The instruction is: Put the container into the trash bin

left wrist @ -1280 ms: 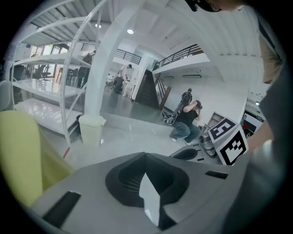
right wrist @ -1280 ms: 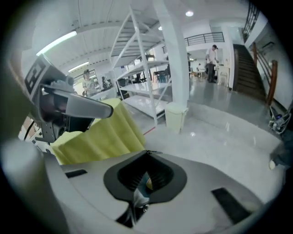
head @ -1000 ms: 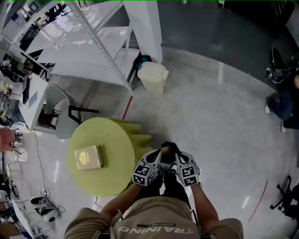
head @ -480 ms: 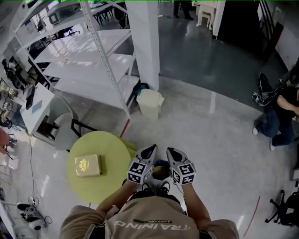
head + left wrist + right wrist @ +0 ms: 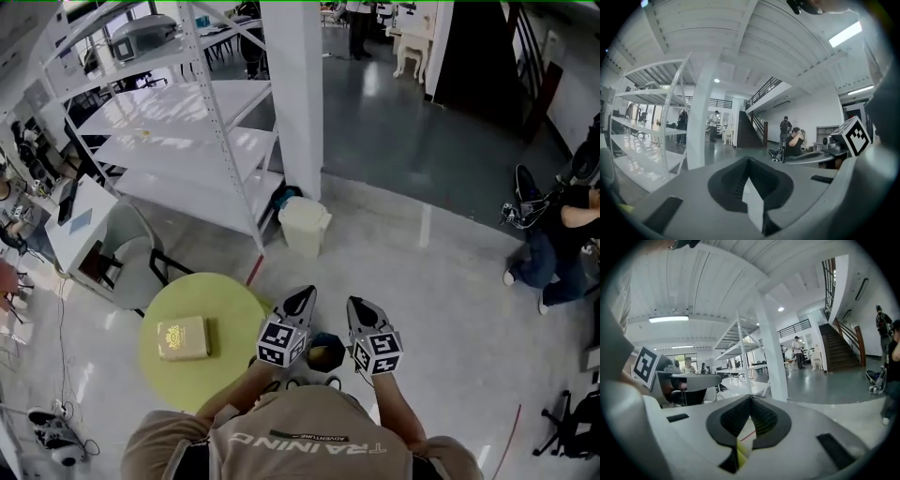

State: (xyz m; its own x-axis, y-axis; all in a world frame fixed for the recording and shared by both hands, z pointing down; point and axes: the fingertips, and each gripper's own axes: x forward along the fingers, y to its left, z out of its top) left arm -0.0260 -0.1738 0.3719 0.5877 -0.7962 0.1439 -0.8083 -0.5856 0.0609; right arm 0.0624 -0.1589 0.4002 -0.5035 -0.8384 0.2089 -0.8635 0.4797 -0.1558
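Both grippers up from a second ago, the view lifted too; container not yet picked up.

Left gripper (image 5: 302,296) and right gripper (image 5: 359,307) sit side by side in front of the person's chest, pointing almost level toward the far trash bin (image 5: 306,228), marker cubes facing up. Each has its jaws pressed together with nothing between them. The container (image 5: 183,337), a flat yellowish box, lies on the round green table (image 5: 230,305) to the near left, well apart from both grippers. Likely trouble: reaching with the jaws together would only shove the box across the table, and a flat, wide box pinched at one edge could tilt and slip on the long carry. The bin stands close to the white column (image 5: 292,103) and the shelving rack (image 5: 202,150), so a careless release could miss it.
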